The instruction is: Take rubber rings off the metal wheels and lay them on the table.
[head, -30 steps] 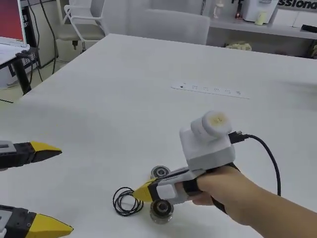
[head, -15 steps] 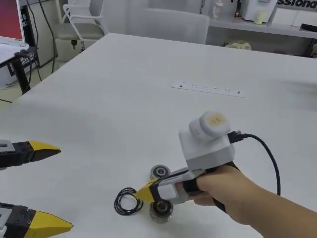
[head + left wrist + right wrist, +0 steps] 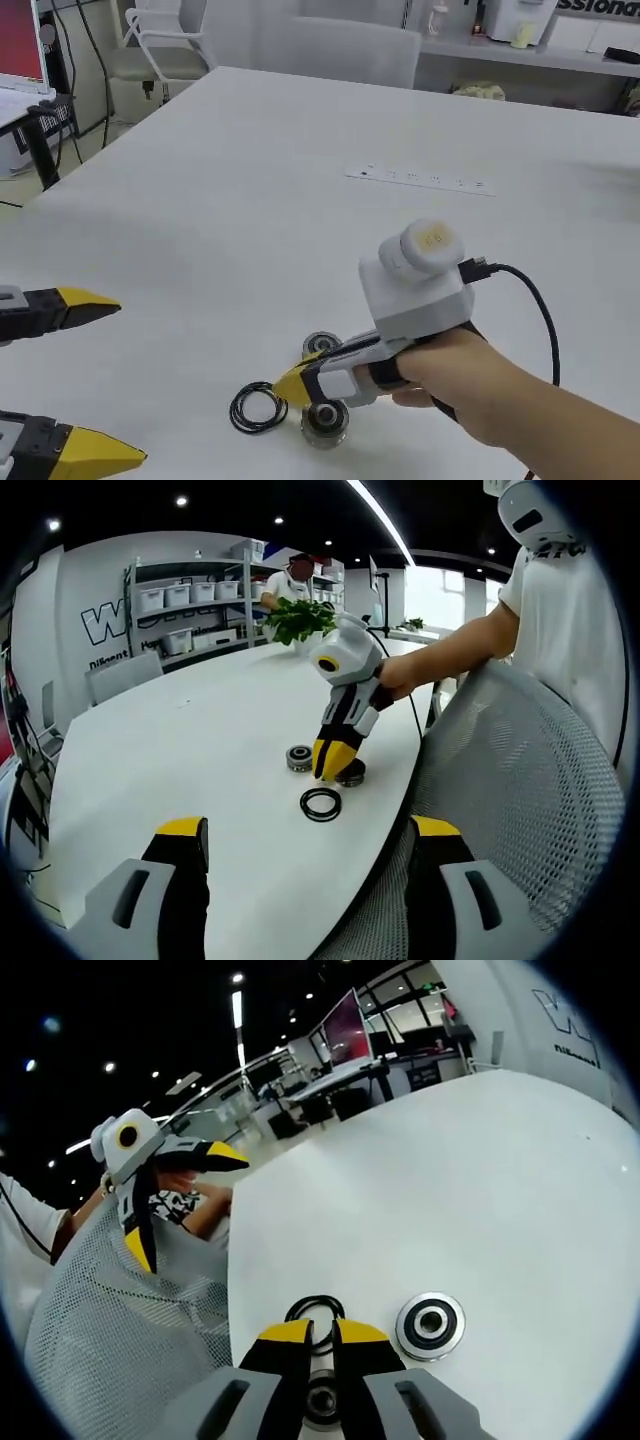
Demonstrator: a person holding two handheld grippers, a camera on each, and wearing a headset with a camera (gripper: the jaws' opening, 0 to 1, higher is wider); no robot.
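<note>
The white table [image 3: 250, 180] bears a near metal wheel [image 3: 325, 424], a far metal wheel [image 3: 321, 347], black rubber rings [image 3: 255, 408] lying just beside them, and a flat socket strip [image 3: 420, 181] well apart, farther back.

we have the table [image 3: 250, 180] stretching away in front of us, a chair [image 3: 340, 50] behind its far edge and a power strip [image 3: 420, 181] lying on it toward the far right. near the front edge the rubber rings [image 3: 255, 408] lie flat on the table. just right of them stand two wheels, the far wheel [image 3: 322, 346] behind and the near wheel [image 3: 325, 422] closer to us. the right gripper [image 3: 290, 385] points in from the right, its tip between the two wheels and just beside the rings. the left gripper [image 3: 132, 382] sits well to the left of the rings. in the left gripper view, a mesh chair [image 3: 510, 810] stands against the table's near edge.
</note>
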